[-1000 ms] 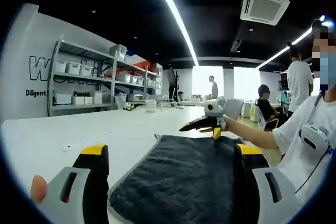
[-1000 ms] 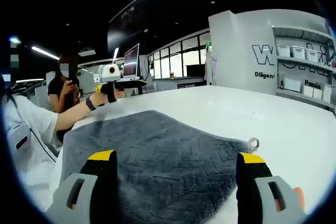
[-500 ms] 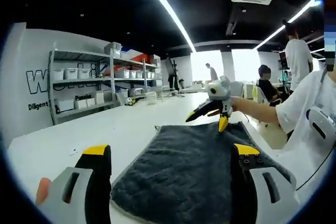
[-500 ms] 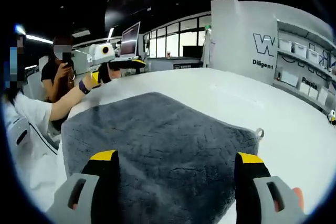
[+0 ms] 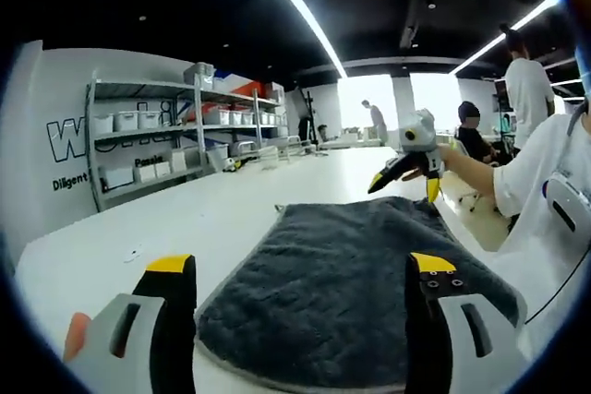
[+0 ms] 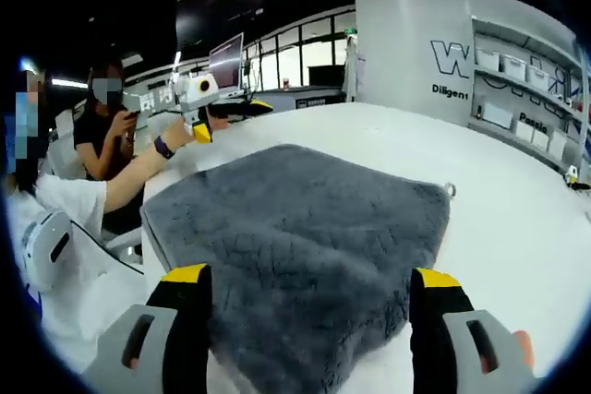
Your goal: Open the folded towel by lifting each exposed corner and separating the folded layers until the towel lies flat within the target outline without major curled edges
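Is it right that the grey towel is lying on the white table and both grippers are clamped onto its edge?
Not quite. The grey towel does lie on the white table, but neither gripper is clamped on it. The right gripper view shows the right gripper open above the towel, with the left gripper held off beyond it. The left gripper view shows the same.

My dark grey towel lies folded on the white table, its plush pile facing up and a pale trim along its edges. A small hanging loop sticks out at 1 corner.
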A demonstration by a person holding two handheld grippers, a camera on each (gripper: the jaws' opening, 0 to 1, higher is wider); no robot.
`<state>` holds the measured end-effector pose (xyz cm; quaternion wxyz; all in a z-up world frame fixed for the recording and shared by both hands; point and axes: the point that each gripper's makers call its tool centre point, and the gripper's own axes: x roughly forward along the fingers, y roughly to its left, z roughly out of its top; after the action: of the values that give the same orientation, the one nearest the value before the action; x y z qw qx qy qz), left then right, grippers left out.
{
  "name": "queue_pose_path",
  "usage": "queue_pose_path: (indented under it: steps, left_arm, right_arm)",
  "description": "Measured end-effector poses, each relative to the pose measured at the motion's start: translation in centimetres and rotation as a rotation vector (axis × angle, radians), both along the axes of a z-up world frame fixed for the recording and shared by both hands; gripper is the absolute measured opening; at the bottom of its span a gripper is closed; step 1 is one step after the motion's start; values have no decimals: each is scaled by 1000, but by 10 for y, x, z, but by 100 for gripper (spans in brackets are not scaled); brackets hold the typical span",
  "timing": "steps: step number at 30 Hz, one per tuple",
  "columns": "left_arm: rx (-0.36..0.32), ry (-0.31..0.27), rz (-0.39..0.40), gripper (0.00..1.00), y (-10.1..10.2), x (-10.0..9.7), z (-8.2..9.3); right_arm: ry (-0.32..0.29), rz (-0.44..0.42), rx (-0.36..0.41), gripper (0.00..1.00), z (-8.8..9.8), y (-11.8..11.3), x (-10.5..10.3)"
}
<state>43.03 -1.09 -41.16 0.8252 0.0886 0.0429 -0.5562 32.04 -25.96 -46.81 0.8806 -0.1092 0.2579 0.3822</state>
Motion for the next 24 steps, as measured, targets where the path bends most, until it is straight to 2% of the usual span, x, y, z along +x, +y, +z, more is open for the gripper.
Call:
queue_pose_path:
  steps: [2,4,5,7,9,10,12,14,16,19,24]
  left_arm:
    - [-2,-1,4,92,1,-1,0]
    - [-8,-1,8,92,2,0,2]
    - [-11,-1,10,92,3,1,2]
    - [-14,-1,14,92,3,1,2]
    - [-16,-1,18,92,4,1,3]
    - [-16,-2,19,92,4,0,3]
    - [-17,-5,20,91,4,0,4]
    - [-20,-7,17,91,3,-1,5]
    - [-19,-11,15,91,2,-3,6]
    - [-20,-16,11,91,1,-4,7]
    - [-11,-10,14,90,1,-2,4]
  right_arm:
    - [-16,-44,-45,88,-3,-8,-11]
    - [-3,-112,-38,85,-3,-14,-22]
    - [-6,-114,-35,83,-1,-15,-27]
    - [-9,-177,11,79,5,-17,-35]
    - [-8,-201,41,72,9,-17,-43]
    - [9,-224,50,67,8,-19,-48]
    - [36,-223,25,63,3,-19,-58]
    - [37,-228,-13,63,-2,-20,-65]
    - [23,-232,-90,61,-8,-25,-73]
    - [18,-270,-152,56,-14,-34,-78]
    - [-9,-307,-178,42,-13,-43,-77]
